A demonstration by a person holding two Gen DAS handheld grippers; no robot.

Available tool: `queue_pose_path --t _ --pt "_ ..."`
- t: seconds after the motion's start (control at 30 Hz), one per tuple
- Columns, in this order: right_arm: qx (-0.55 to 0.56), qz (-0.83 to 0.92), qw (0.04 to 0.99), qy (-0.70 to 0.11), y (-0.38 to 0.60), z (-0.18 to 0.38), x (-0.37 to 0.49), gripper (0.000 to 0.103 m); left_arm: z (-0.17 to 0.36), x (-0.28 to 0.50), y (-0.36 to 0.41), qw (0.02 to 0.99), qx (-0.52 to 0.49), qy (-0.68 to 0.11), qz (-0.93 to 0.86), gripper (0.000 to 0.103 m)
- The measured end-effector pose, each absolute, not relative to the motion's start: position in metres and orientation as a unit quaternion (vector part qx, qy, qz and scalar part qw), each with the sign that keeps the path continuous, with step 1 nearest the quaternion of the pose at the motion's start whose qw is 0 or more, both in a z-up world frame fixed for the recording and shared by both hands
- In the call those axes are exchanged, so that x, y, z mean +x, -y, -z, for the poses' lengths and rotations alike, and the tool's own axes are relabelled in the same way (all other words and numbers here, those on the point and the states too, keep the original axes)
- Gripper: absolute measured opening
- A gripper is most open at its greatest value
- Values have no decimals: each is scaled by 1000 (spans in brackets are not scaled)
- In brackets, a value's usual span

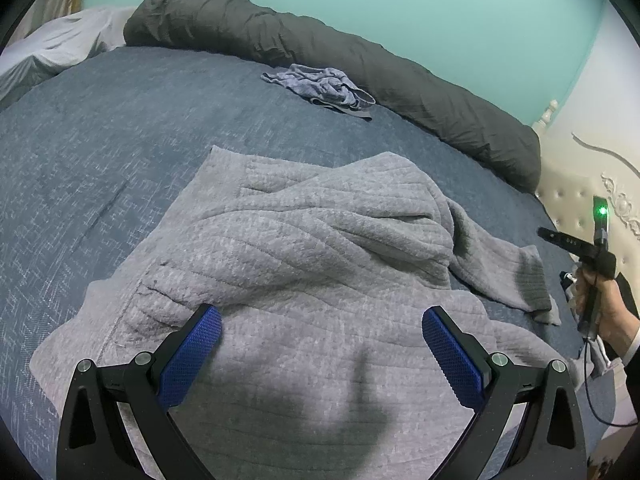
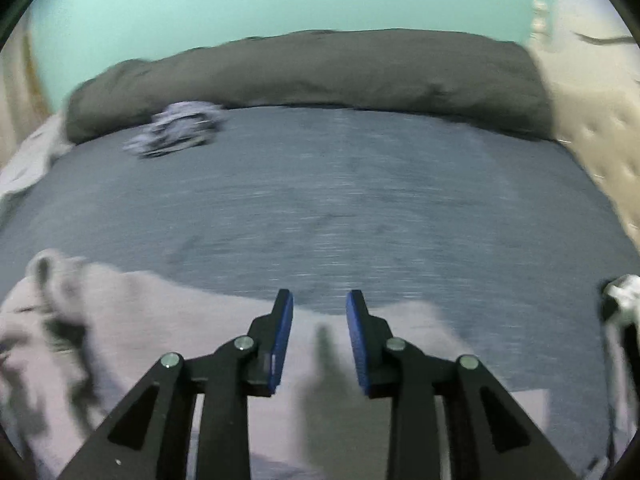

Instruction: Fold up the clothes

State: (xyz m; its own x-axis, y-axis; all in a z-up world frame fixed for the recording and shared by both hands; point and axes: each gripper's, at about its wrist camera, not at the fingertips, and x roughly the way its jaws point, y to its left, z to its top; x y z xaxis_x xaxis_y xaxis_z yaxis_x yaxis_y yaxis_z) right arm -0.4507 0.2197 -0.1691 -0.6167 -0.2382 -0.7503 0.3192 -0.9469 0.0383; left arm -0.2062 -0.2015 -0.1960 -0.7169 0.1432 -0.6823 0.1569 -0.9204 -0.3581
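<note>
A grey sweater [image 1: 304,264] lies spread but rumpled on the blue bed [image 1: 120,152], with one sleeve [image 1: 516,276] trailing off to the right and a thick fold bunched across its middle. The left hand-held gripper [image 1: 322,356] hovers over the near part of the sweater with its jaws spread wide and nothing between them. The right hand-held gripper [image 2: 320,340] has its jaws partly apart, also with no cloth in them, above the sweater's pale edge [image 2: 168,320]. This looks like a pause between folds: nothing is gripped, and the loose sleeve seems the likely next piece to bring in. That would call for the right hand-held gripper to drop onto the cuff, pinch it, and carry it across the body. The left view alone shows the whole garment clearly, plus the person's hand [image 1: 600,300] holding the other tool at the right edge. The right view is smeared by motion blur but shows the open stretch of bed, the dark rolled duvet [image 2: 320,76] and a small crumpled blue garment [image 2: 176,128] waiting near it.
</note>
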Motion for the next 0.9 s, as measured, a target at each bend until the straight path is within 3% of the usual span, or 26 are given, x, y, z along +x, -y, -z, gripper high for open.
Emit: queue_pose_path --t 0.1,0.23,0.47,0.5,0.53,0.6,0.63,0.9 --pt "433 868 240 -36 -178 177 -440 46 197 -205 202 3 377 -199 904 103" --pt "455 835 296 -86 -117 196 -422 47 198 -206 203 3 378 -203 903 103" --pt "466 821 298 -137 -60 218 -417 47 198 -205 204 4 377 -205 903 103" --pt "467 823 294 -138 -61 219 -419 45 198 -205 205 3 378 -205 903 103" --pt "466 824 290 -139 -63 219 -420 29 198 -205 205 3 378 -205 903 103" --pt "466 827 281 -140 -66 221 -423 11 198 -205 205 3 378 -205 903 103" --pt "466 828 277 -141 -68 221 -424 7 198 -205 205 3 378 -206 903 103" --pt "443 849 271 -95 -117 188 -440 5 197 -204 212 9 374 -209 903 103"
